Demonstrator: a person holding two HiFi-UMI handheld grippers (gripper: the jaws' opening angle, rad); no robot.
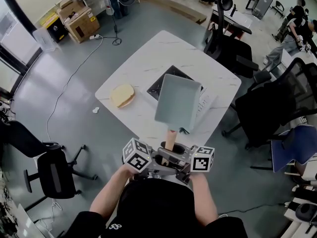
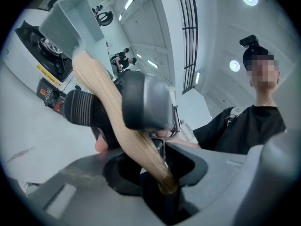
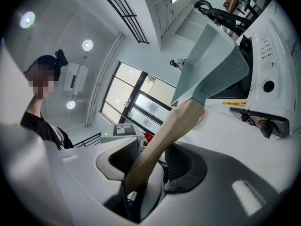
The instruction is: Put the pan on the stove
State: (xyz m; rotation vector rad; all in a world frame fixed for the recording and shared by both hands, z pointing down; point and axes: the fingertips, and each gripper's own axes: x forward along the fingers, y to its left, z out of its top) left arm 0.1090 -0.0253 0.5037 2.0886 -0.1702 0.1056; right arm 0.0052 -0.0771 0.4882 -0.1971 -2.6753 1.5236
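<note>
Pan (image 1: 178, 100): square, grey, with a wooden handle (image 1: 170, 139). Left gripper (image 1: 162, 158) and right gripper (image 1: 180, 161) are both clamped on the handle's butt end, jaws part-way apart with the wood pinched between the pads. The pan body is out beyond the jaws, over the stove (image 1: 157, 87), not yet set down. Judged: rigid, front-heavy on a long lever. Smooth wood may twist in the pads; a hold nearer the pan would be steadier
</note>
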